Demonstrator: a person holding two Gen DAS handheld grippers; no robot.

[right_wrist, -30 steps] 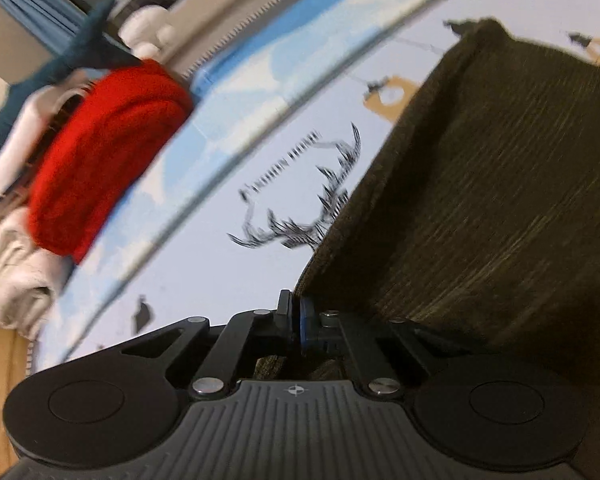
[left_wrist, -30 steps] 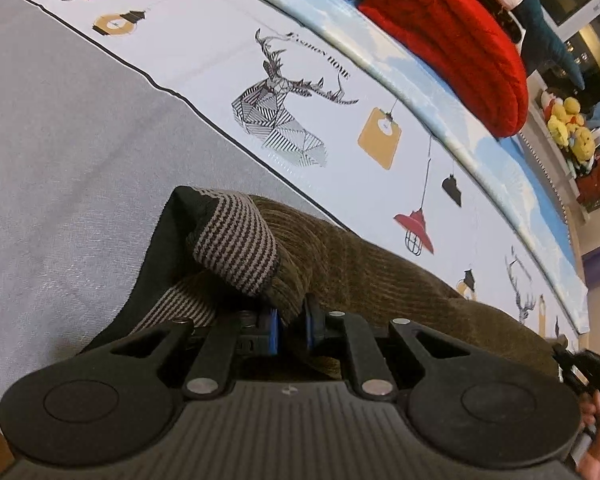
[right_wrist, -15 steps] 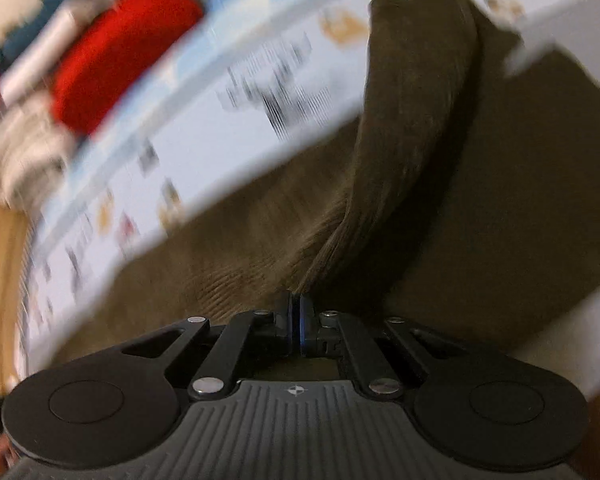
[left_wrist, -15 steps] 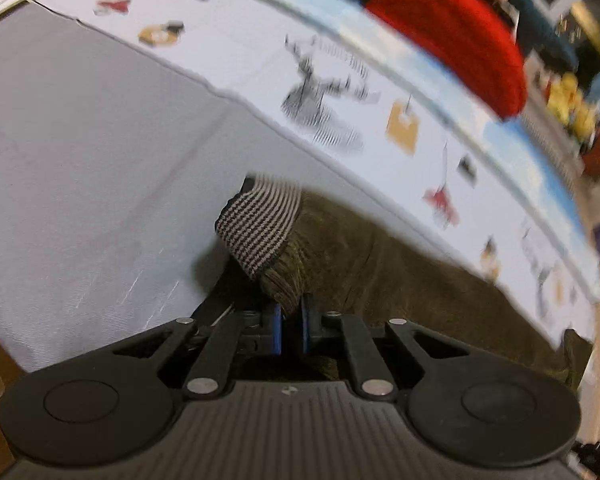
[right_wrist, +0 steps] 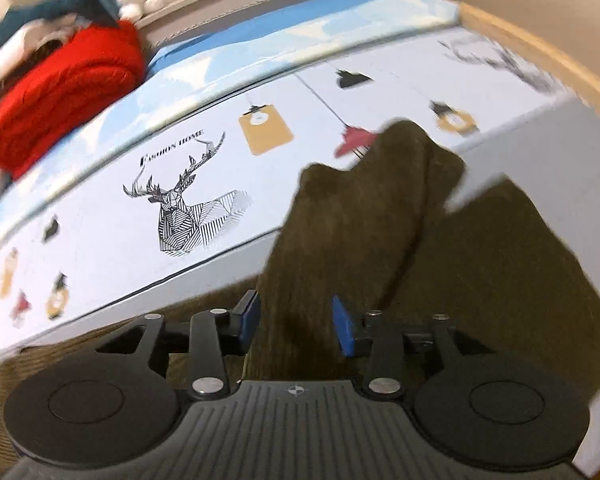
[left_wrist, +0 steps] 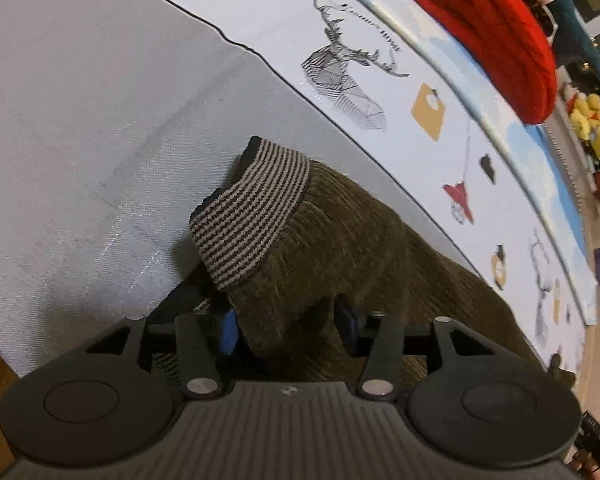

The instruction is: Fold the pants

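Dark olive corduroy pants (left_wrist: 360,256) lie folded over on a grey and white printed cloth (left_wrist: 80,100). Their striped knit waistband (left_wrist: 252,216) sits at the left end, just ahead of my left gripper (left_wrist: 286,326). The left jaws stand open, with pants fabric between the blue pads but not clamped. In the right wrist view the pants (right_wrist: 380,220) lie bunched with a raised fold. My right gripper (right_wrist: 296,320) is open too, with the fold lying between its blue pads.
A red knitted blanket (left_wrist: 496,28) and pale folded laundry lie at the far edge of the cloth. Yellow plush toys (left_wrist: 592,128) sit beyond it. The wooden table edge (right_wrist: 540,48) shows at the far right.
Both grippers have opened and let go of the pants. The fabric they held now lies folded over onto the cloth.
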